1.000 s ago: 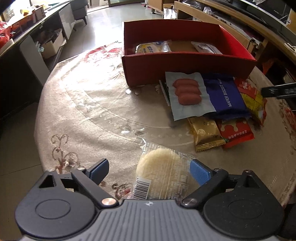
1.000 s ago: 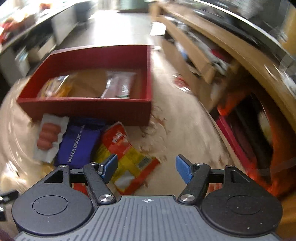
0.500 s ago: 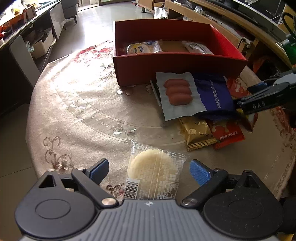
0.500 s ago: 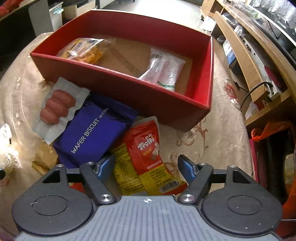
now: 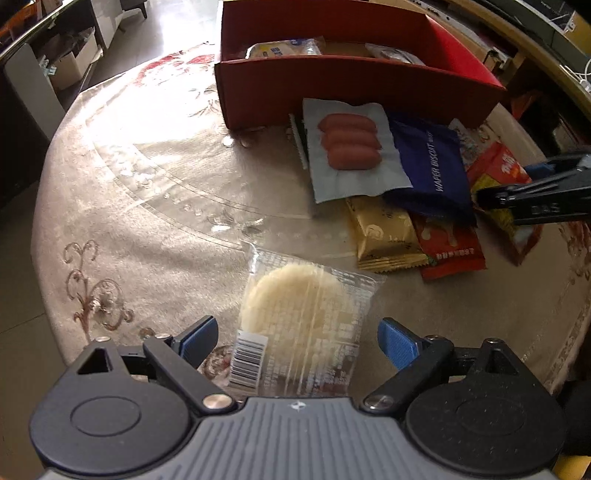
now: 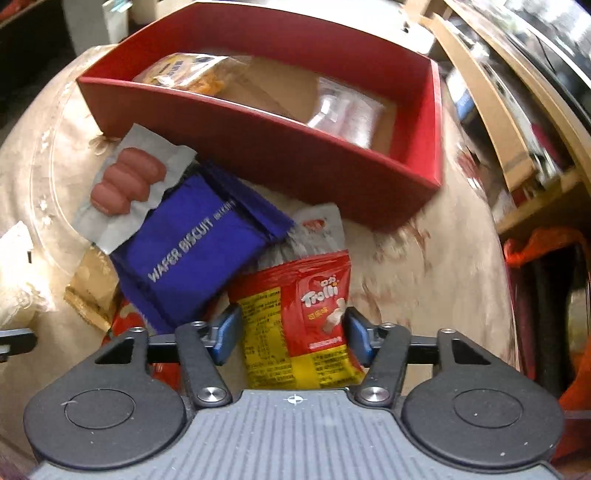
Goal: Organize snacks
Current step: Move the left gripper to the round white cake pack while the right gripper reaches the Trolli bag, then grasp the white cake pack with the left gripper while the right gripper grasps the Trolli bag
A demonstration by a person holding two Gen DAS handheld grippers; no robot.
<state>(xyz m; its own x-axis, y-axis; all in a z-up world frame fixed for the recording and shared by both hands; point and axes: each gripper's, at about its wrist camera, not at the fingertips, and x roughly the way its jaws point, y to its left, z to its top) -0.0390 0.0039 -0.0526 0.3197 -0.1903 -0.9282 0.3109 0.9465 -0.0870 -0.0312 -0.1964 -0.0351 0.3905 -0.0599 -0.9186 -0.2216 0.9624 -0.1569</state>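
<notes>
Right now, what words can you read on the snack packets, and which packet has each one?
"WAFER BISCUIT": blue foil packet.
"Trolli": red and yellow gummy bag between the right claw's fingers.
Too small or blurred: barcode digits on the clear rice cracker wrapper, print on the gold packet, and the red packet beside it.

Red box (image 6: 369, 173); blue wafer pack (image 6: 195, 254); red-and-yellow Trolli bag (image 6: 310, 317); gold packet (image 5: 384, 236); beige tablecloth (image 5: 147, 206) with brown scrollwork.

A lived-in home: ahead of the tools, a round table (image 5: 155, 192) under an embroidered beige cloth; beyond it a tiled floor (image 5: 162, 26), long wooden shelving (image 6: 517, 122) to the right.
</notes>
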